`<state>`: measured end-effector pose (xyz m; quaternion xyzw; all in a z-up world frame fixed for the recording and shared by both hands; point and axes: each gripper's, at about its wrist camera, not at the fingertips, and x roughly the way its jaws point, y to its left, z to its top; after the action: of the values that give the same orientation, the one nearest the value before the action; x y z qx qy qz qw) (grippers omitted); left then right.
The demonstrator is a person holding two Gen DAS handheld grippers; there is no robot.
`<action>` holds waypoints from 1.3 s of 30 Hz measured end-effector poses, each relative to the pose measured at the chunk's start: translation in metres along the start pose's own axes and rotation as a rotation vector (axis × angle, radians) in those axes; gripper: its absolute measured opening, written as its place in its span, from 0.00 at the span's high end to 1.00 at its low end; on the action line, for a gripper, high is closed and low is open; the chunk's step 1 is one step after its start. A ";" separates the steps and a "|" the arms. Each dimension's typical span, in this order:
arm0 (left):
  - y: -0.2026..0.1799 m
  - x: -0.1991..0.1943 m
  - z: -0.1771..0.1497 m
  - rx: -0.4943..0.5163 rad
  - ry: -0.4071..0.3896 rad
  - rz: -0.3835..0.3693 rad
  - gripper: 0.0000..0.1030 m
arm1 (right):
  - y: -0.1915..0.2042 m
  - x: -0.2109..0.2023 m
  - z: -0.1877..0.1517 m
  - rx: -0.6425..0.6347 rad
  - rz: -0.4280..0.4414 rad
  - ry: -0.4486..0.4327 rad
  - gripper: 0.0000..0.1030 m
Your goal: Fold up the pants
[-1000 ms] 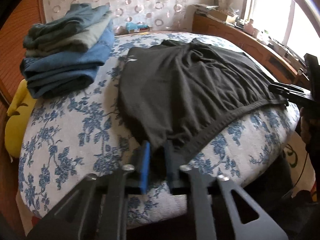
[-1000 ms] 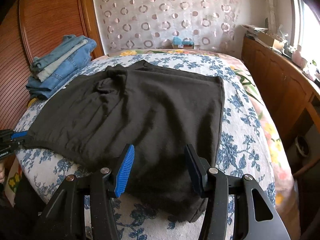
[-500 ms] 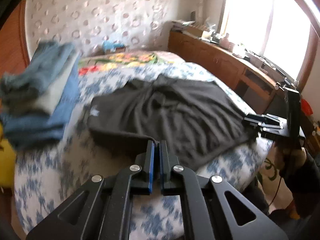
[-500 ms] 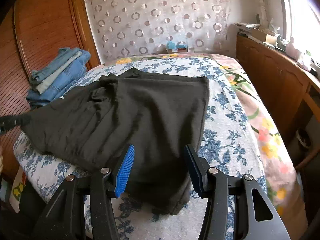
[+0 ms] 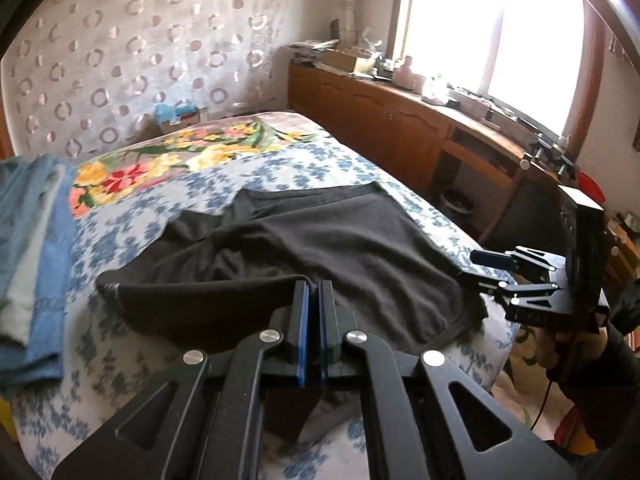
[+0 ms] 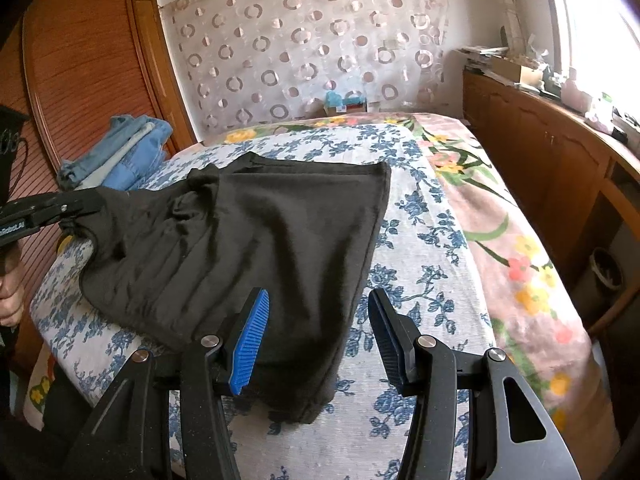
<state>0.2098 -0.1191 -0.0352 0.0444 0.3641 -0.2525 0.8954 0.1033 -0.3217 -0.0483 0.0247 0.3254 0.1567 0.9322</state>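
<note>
Pinching the near edge of the black soft-knit pants (image 5: 320,248) mid-frame on the blue floral bedspread (image 5: 100,344), the left gripper (image 5: 313,320) is clamped tight; I'd lift evenly. Right gripper (image 6: 318,336), bottom centre, gapes wide, holding nothing, and should grab the hem

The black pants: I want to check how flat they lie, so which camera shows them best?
The right wrist view: the black pants spread across the bed nearly whole. In the left wrist view, the left gripper, shut on their edge, hides the near part.
</note>
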 end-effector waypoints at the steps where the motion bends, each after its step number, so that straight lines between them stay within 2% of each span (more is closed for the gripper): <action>1: -0.004 0.003 0.002 0.004 0.001 -0.005 0.95 | 0.000 0.001 0.001 -0.001 0.001 0.002 0.48; 13: -0.035 0.042 0.023 0.045 0.038 -0.071 0.95 | -0.008 0.003 0.006 0.017 -0.001 0.006 0.48; 22: -0.034 0.043 0.023 0.052 0.039 -0.038 0.94 | -0.002 0.009 0.007 0.013 0.002 0.017 0.48; 23: -0.032 0.040 0.023 0.049 0.037 -0.029 0.91 | -0.001 0.010 0.008 0.009 0.003 0.018 0.48; 25: -0.028 0.036 0.022 0.044 0.028 -0.012 0.74 | 0.002 0.012 0.011 0.003 0.005 0.019 0.48; 26: -0.025 0.033 0.021 0.047 0.018 -0.002 0.71 | 0.004 0.013 0.012 -0.001 0.006 0.018 0.48; 28: -0.019 0.029 0.019 0.044 0.011 0.009 0.55 | 0.008 0.016 0.014 -0.008 0.006 0.018 0.48; 32: -0.002 0.021 0.010 0.019 0.019 0.031 0.52 | 0.017 0.024 0.019 -0.017 0.009 0.011 0.48; 33: 0.002 0.020 0.007 0.012 0.018 0.032 0.43 | 0.019 0.026 0.020 -0.017 0.012 0.007 0.48; 34: 0.007 0.019 0.004 0.002 0.017 0.030 0.26 | 0.021 0.029 0.022 -0.016 0.019 0.008 0.48; 35: 0.013 0.017 -0.001 -0.020 0.016 0.023 0.21 | 0.022 0.033 0.023 -0.017 0.026 0.011 0.48; 39: 0.030 0.015 -0.013 -0.055 0.026 0.043 0.21 | 0.033 0.045 0.028 -0.037 0.050 0.014 0.48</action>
<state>0.2252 -0.0958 -0.0585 0.0309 0.3814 -0.2226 0.8967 0.1444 -0.2746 -0.0477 0.0144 0.3281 0.1864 0.9260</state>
